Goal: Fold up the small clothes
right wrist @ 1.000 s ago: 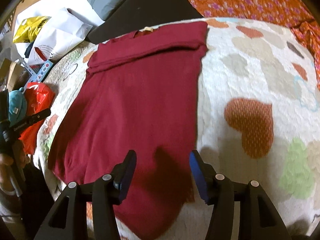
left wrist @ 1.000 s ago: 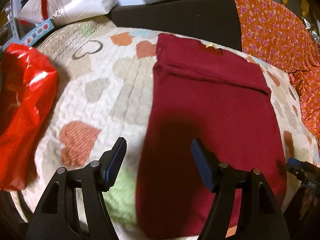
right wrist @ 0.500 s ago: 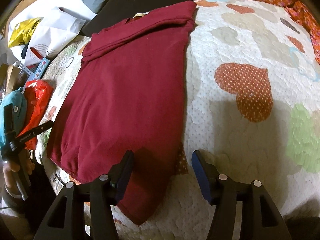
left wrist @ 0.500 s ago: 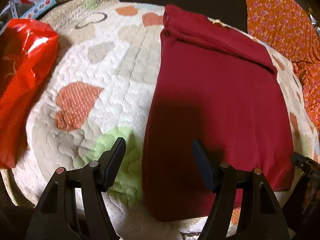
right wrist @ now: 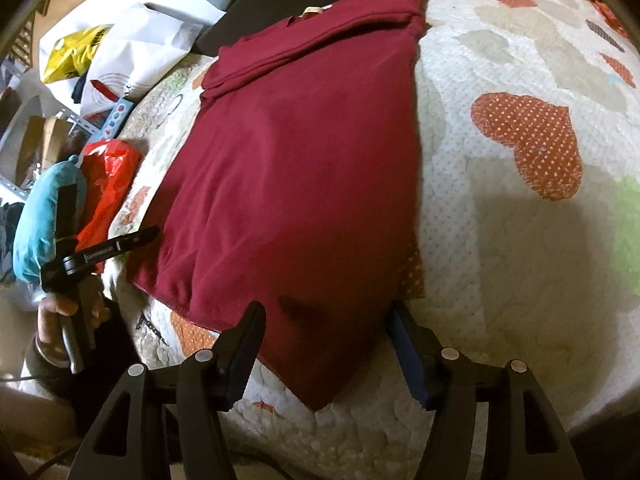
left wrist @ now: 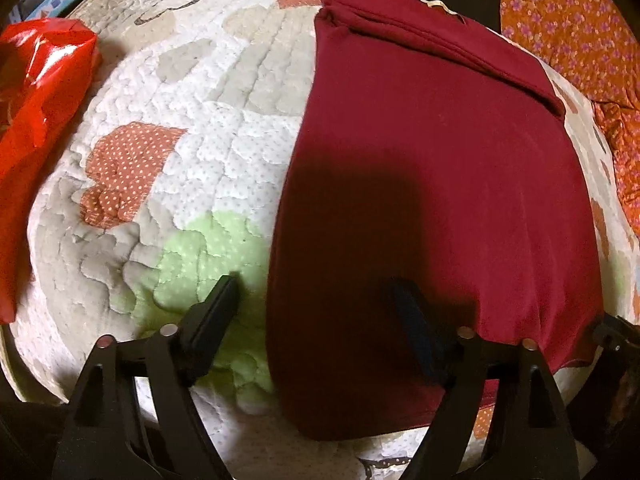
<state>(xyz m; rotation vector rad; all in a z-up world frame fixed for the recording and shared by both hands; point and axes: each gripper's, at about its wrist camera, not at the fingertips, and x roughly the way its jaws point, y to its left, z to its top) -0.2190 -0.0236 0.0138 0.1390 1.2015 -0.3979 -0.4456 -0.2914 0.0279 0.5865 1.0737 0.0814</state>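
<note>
Maroon knit garment, soft and matte, is lying flat on a quilted white bedspread with heart patches, folded into a long rectangle with its sleeve band doubled across the far end and a small tan neck label showing there. Hem end is sitting nearest both grippers, one corner hanging toward the quilt's near edge in the right wrist view.

Left gripper, black plastic with dark blue pads, is hanging low over the hem; its jaws have just been opening and are standing wide, one finger over the pale green quilt patch, the other over the cloth, the garment's left edge between them but nothing pinched. Right gripper, same build, is hovering at the hem's right corner; its jaws have also just been opening and are spread apart, straddling the fabric without pressing it.

In the right wrist view a hand is holding the other gripper's handle at the quilt's left edge.

Crinkly glossy red plastic bag is lying off the quilt's left side, well apart from the garment. Orange floral-print cloth is bunching beyond the right side. White paper bag and a yellow plastic bag are sitting further back, a teal rounded cushion beside the red bag.
</note>
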